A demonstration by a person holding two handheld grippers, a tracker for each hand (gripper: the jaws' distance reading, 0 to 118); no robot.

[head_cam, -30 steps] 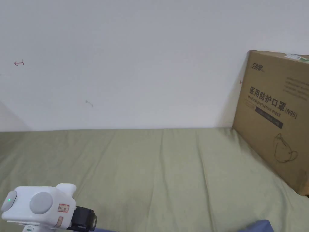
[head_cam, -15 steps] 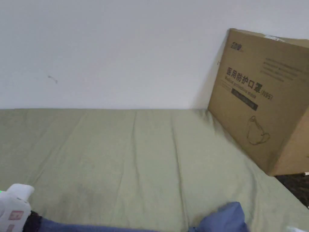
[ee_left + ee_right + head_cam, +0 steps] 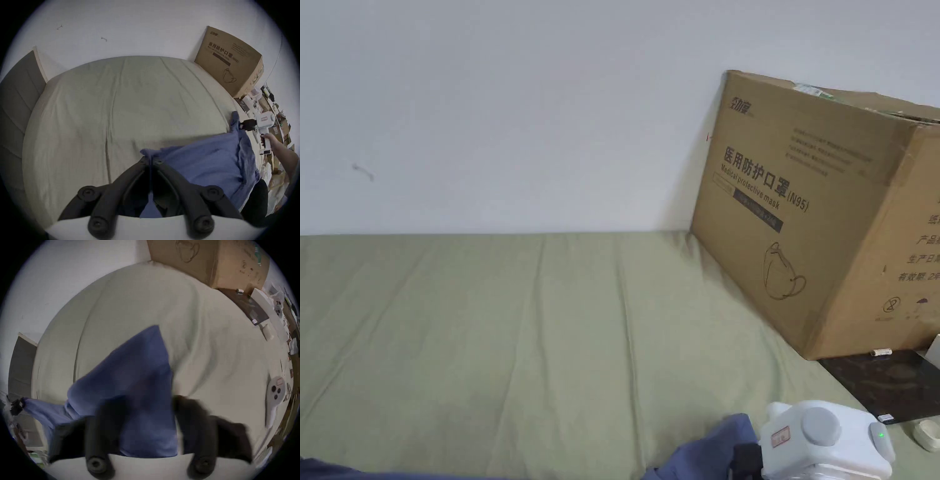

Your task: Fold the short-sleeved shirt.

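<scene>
Blue shirt held up over the green bed

Head view: the right gripper point(image 3: 747, 465) touches the blue shirt point(image 3: 709, 450) above the green sheet point(image 3: 550, 344); a cardboard box point(image 3: 800, 237) leans on the white wall.
Left gripper view: the left gripper point(image 3: 151, 160) is pinched tight on a shirt corner.
Right gripper view: too blurry to tell its grip. The shirt looks soft and floppy, so corners seem best to hold.

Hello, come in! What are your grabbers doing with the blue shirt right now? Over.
Left hand-held gripper shut on blue shirt. Right hand-held gripper at its far end, grip unclear. Cardboard box far off on green sheet.
</scene>
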